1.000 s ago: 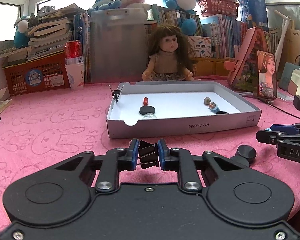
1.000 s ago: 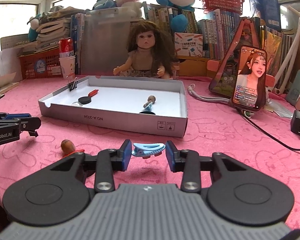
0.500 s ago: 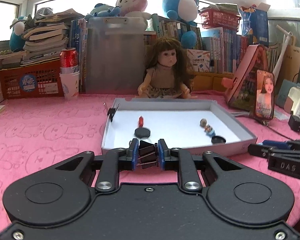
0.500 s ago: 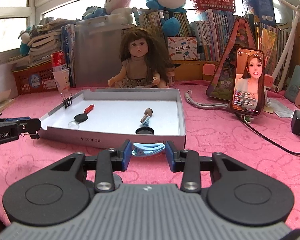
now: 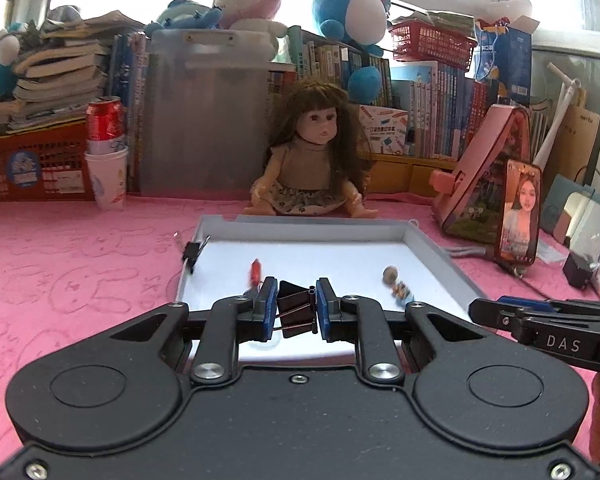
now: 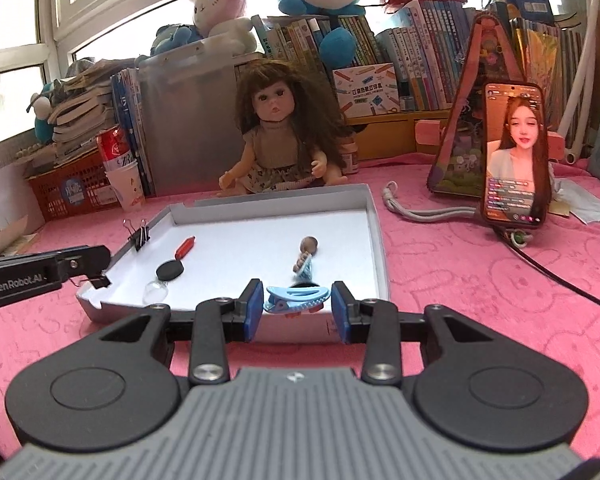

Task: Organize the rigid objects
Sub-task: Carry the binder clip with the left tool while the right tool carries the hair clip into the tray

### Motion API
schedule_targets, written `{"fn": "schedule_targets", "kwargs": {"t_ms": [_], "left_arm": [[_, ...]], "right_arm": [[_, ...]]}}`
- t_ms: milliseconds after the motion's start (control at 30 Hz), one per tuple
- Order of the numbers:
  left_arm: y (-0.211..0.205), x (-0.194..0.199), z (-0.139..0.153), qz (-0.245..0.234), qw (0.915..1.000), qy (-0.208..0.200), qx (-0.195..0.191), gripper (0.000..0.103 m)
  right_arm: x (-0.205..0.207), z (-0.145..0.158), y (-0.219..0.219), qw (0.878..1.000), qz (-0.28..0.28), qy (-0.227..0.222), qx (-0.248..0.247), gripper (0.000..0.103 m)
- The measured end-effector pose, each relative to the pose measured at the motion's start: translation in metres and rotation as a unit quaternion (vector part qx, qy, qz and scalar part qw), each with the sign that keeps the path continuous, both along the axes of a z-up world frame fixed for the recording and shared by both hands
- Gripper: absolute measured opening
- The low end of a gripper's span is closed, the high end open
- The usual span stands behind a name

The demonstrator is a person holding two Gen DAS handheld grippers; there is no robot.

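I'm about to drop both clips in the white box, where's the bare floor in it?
The white box is barest at the back, below the wall by the doll, and between the red piece and the small figure. The near left corner is crowded: black disc, clear dome.

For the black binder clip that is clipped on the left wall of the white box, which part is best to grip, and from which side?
Probably grip the black binder clip by its two wire handles, which stand up free above the white box wall. Come from above, fingers either side of the handles; its black body straddles the wall, so a low side approach looks blocked.
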State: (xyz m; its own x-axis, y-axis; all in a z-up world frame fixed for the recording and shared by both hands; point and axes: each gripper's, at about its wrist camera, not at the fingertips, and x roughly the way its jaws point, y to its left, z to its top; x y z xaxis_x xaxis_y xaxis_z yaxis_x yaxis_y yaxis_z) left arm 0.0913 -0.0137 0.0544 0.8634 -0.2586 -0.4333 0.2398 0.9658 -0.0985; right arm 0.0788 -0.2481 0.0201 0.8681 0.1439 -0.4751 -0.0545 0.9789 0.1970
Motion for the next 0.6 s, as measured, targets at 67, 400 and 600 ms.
{"fn": "schedule_targets", "kwargs": {"t_ms": [67,400,600], "left_arm": [[-0.001,0.016,0.006,-0.01,0.9999,0.008,-0.002,0.019],[-0.005,0.115,0.021,-0.009,0.9966,0.074,-0.035,0.019],[-0.008,0.164,0.004,0.02,0.994,0.104,-0.027,0.019]], "right_arm": [[0.015,0.007,-0.004,1.0,0.005,0.013,0.016,0.042],[0.102,0.018,-0.025,0.995,0.0,0.078,0.068,0.042],[0.139,0.002,-0.026,0.992,-0.017,0.107,0.061,0.042]]}}
